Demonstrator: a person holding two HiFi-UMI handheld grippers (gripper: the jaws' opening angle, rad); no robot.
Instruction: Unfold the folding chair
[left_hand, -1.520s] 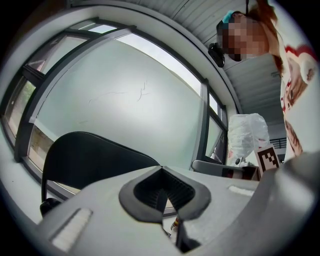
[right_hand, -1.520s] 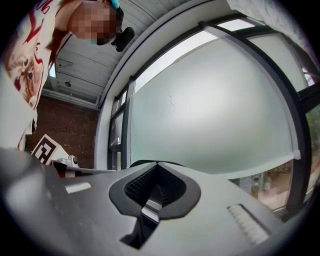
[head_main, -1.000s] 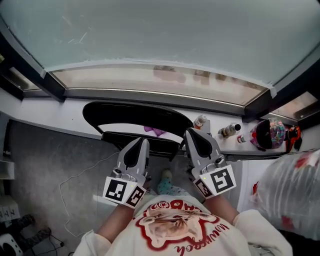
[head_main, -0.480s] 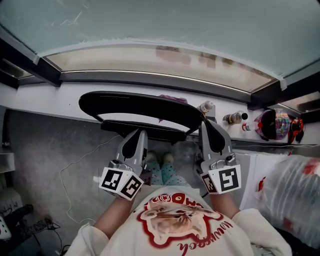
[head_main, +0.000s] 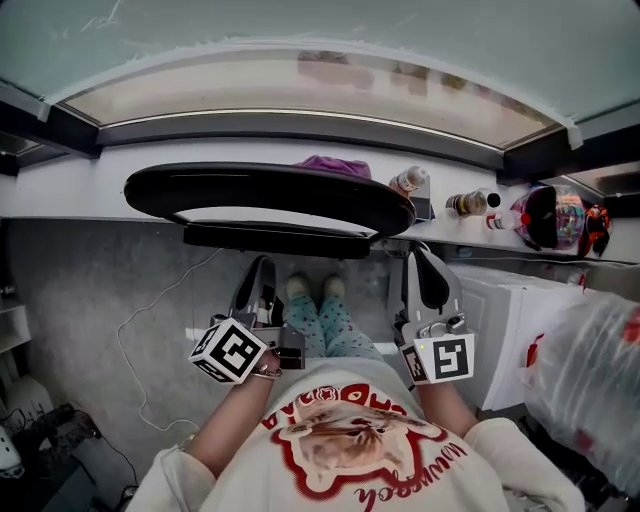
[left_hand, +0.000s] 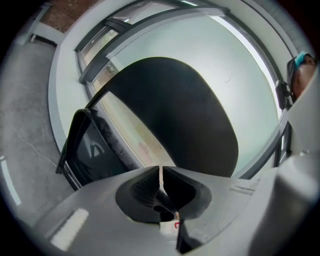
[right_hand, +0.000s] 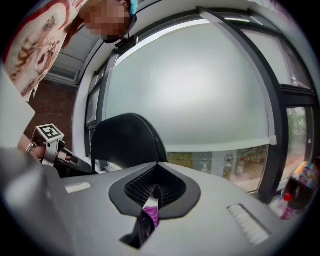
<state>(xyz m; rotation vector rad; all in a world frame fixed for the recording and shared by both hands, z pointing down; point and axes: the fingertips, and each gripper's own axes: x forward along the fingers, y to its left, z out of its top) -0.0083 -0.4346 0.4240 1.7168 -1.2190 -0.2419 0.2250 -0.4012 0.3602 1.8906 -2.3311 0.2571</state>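
The black folding chair stands by the window with its curved backrest (head_main: 270, 195) above the folded seat (head_main: 275, 240). My left gripper (head_main: 262, 266) hangs below the seat's front edge at the left, shut and empty, clear of the chair. My right gripper (head_main: 420, 258) is shut and empty too, just right of the chair's right side and not touching it. In the left gripper view the backrest (left_hand: 175, 115) and seat (left_hand: 92, 150) fill the space beyond the shut jaws (left_hand: 161, 176). The right gripper view shows the backrest (right_hand: 125, 142) to the left of its shut jaws (right_hand: 156, 192).
Bottles (head_main: 405, 182) and a purple cloth (head_main: 333, 165) stand on the windowsill (head_main: 120, 190) behind the chair. A white cabinet (head_main: 500, 300) and a plastic bag (head_main: 590, 370) are at the right. A white cable (head_main: 140, 340) lies on the grey floor. The person's feet (head_main: 310, 290) are under the chair.
Both grippers have sunk from the backrest's level to below the seat edge. The left gripper has rolled, turning its marker cube. The chair now sits higher and wider in the head view.
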